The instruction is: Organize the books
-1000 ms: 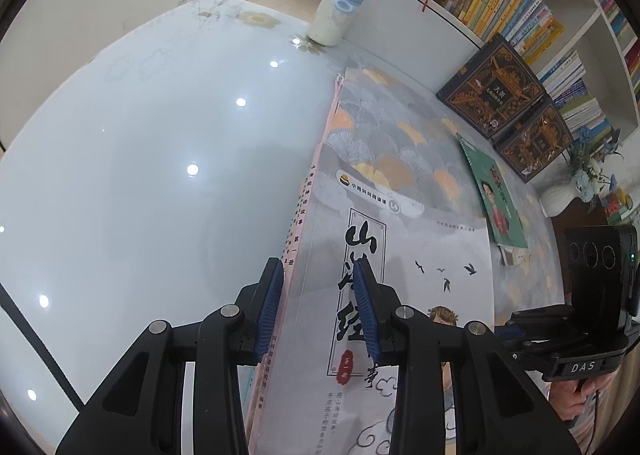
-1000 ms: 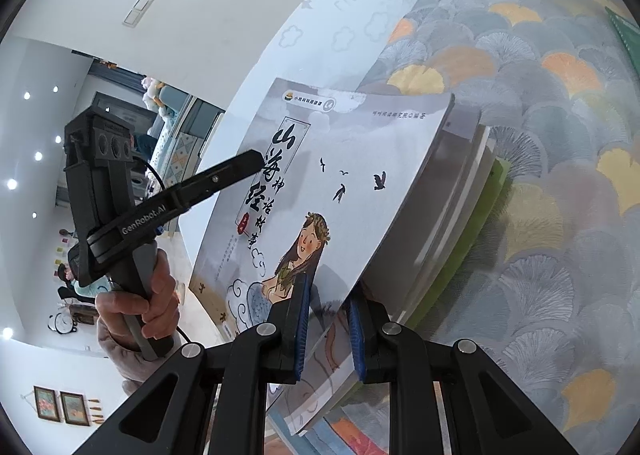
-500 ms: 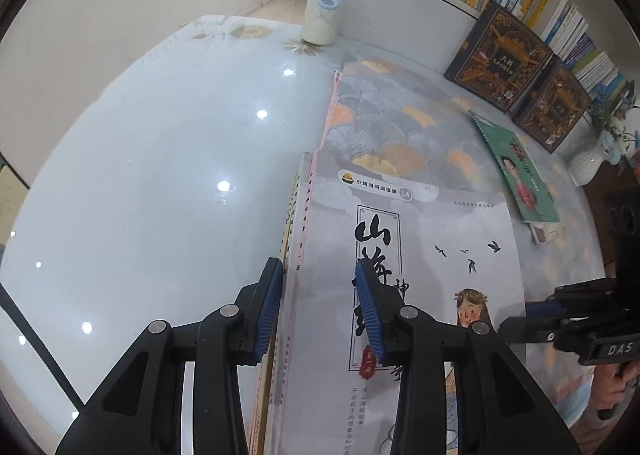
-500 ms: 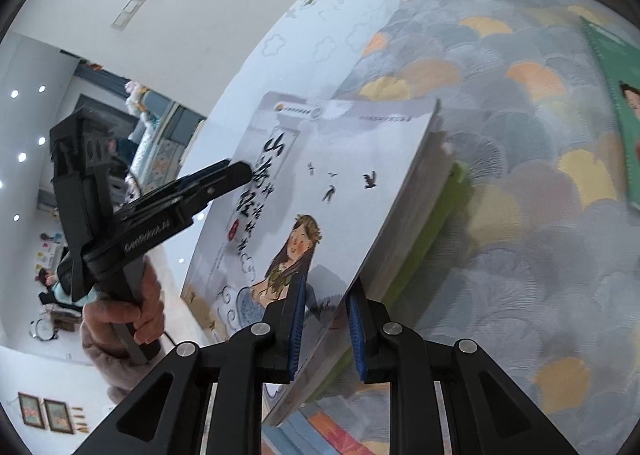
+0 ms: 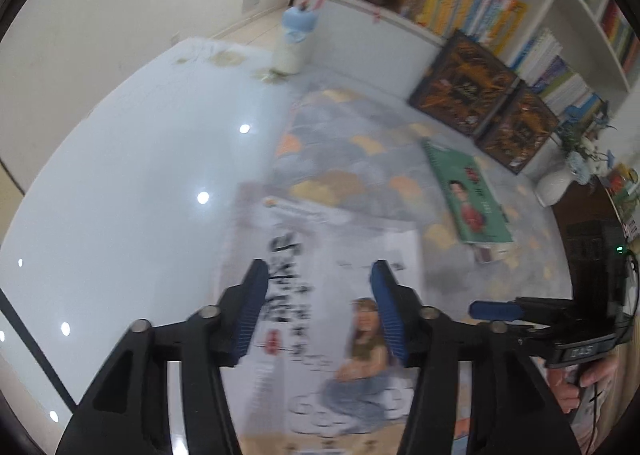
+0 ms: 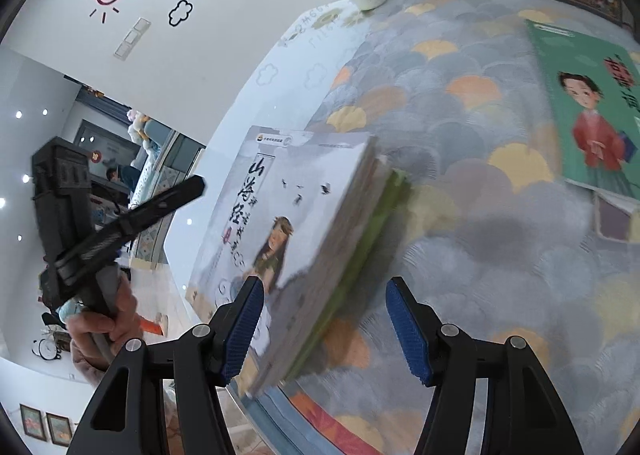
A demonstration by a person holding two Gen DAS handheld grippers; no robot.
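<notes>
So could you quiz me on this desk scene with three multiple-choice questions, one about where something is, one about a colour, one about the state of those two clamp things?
1. Where does the green book lie?
A. on the patterned mat
B. on the shelf
C. in a gripper

2. What colour is the bottle cap?
A. red
B. light blue
C. black

3. How are the left gripper and right gripper set?
A. both shut
B. one shut
C. both open

Answers: 1 A, its cover lies flat on the mat; 2 B, a pale blue cap tops the white body; 3 C, wide gaps between both pairs of fingers, and the white-covered book stack is unclamped.
</notes>
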